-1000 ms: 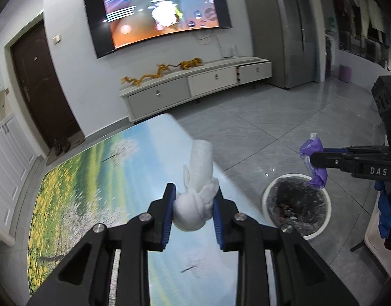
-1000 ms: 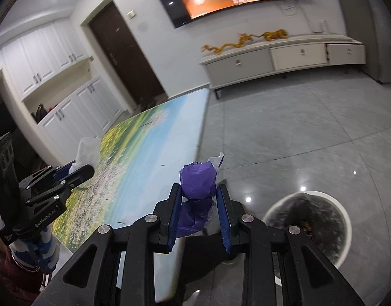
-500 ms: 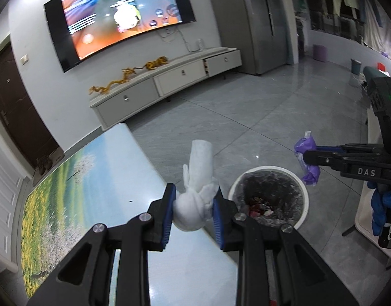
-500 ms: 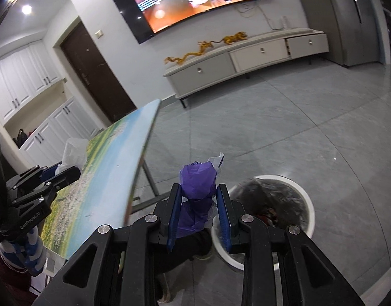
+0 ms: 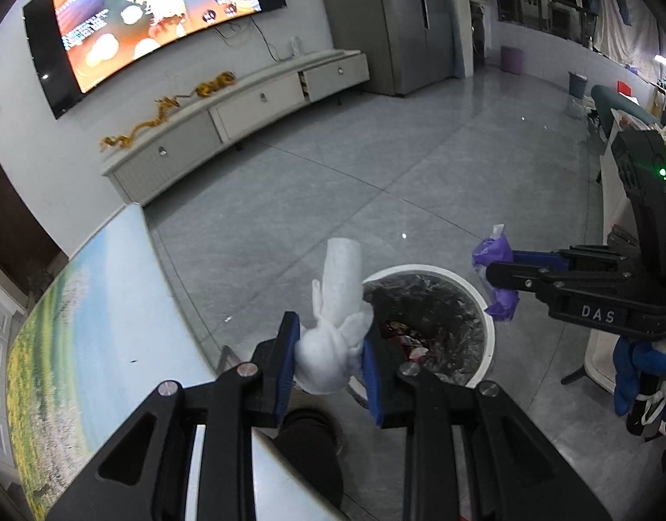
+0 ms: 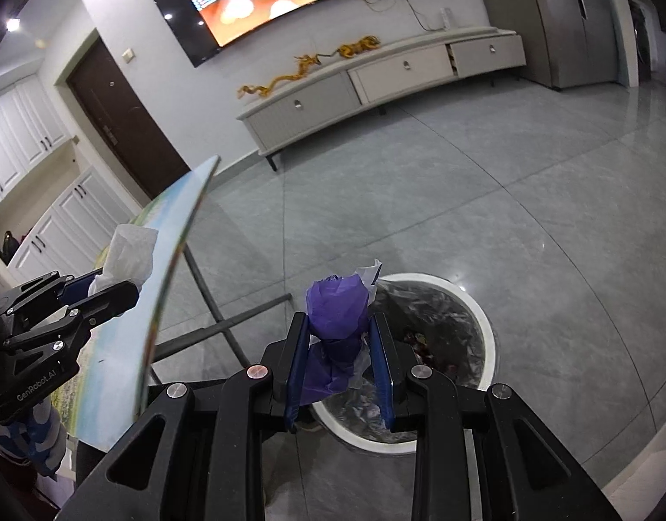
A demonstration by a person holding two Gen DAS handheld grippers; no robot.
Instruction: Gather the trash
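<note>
The left gripper [image 5: 330, 358] is clamping a crumpled white tissue [image 5: 335, 325] just beside the near rim of the white trash bin [image 5: 485, 304]; the right gripper [image 5: 491, 275] is reaching in above the bin's far side. From the right wrist, the right gripper [image 6: 339, 347] is pinching a purple wrapper [image 6: 337, 310] over the bin [image 6: 485, 325], the landscape-print table [image 6: 115, 347] standing beside it.
</note>
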